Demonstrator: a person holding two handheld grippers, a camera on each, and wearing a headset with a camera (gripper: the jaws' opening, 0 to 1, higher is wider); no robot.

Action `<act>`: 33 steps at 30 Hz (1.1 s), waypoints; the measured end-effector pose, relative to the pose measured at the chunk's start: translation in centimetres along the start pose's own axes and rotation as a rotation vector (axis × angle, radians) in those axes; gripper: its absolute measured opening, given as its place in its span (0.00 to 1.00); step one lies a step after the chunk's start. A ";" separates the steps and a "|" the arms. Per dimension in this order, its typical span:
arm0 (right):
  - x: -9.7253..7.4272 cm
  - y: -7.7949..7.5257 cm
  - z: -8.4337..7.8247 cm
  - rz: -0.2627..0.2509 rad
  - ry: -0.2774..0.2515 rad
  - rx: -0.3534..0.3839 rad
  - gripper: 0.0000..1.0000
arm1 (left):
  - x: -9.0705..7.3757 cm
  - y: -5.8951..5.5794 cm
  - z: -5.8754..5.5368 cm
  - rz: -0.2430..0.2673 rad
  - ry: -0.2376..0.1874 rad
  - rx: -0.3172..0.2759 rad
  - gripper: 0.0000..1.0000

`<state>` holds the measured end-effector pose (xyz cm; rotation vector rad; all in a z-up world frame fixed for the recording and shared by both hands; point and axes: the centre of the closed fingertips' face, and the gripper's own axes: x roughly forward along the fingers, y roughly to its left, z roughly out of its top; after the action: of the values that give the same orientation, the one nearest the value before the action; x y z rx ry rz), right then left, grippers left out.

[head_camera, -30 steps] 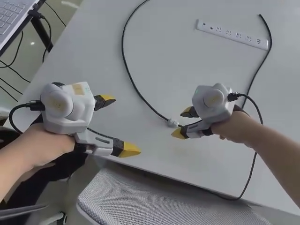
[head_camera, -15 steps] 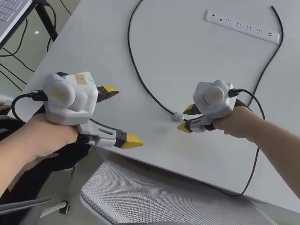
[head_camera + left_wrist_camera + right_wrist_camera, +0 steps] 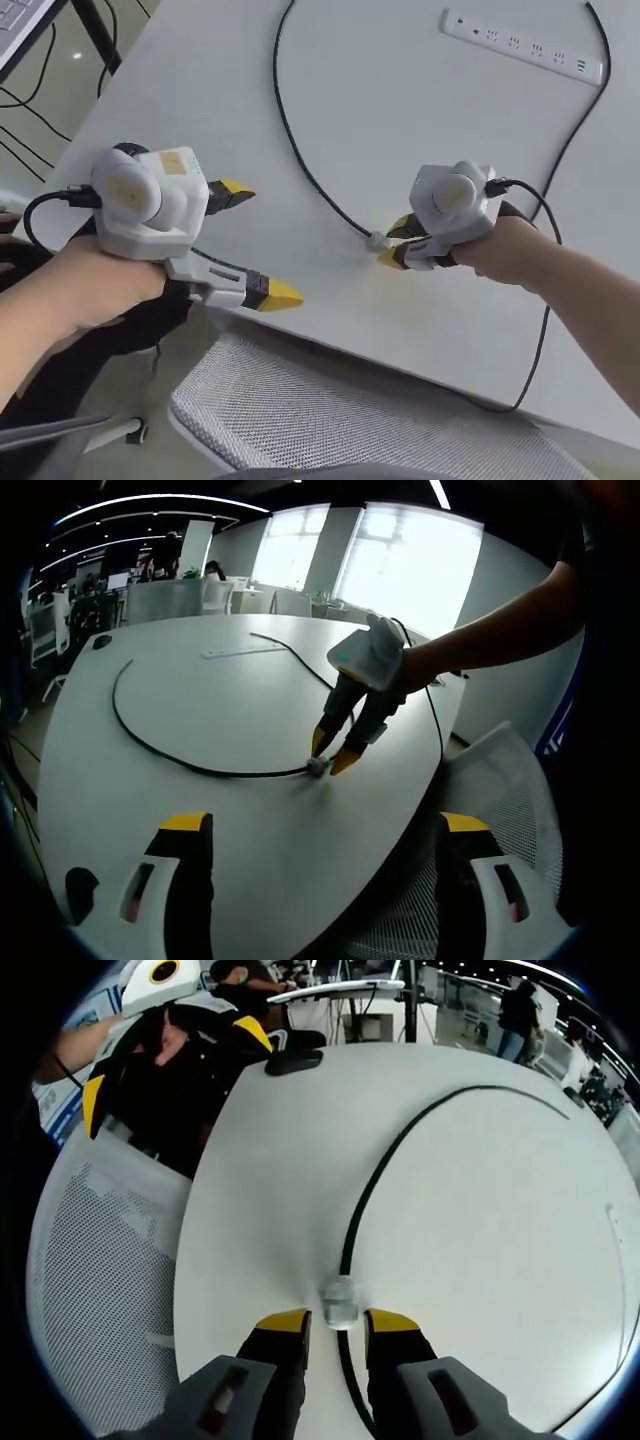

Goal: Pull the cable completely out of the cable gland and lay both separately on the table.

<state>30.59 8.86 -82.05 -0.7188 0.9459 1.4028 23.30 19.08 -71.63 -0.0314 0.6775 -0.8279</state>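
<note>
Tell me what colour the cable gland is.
The gland is whitish grey. It shows best in the right gripper view.

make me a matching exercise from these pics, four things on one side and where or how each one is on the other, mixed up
Things:
1. cable gland
2. power strip
3. left gripper
4. black cable

Places or states:
a. lies white at the far side of the table
b. runs in a long curve across the table
c. sits between the yellow tips of the right gripper
d. jaws wide apart, holding nothing

Pairs: 1-c, 2-a, 3-d, 4-b
</note>
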 end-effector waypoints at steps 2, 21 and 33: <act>0.0 -0.2 -0.1 -0.002 0.003 0.009 0.13 | 0.1 0.0 -0.2 -0.003 0.009 0.002 0.92; -0.3 -0.2 0.1 -0.003 -0.004 0.073 0.07 | 0.5 -0.6 -0.8 -0.020 0.025 -0.006 0.88; -1.6 0.8 1.1 0.024 -0.017 0.073 0.06 | 1.2 -0.9 0.0 -0.037 0.027 0.013 0.87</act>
<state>30.07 9.05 -80.02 -0.6428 0.9902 1.3860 23.21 17.67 -72.03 -0.0207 0.6989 -0.8699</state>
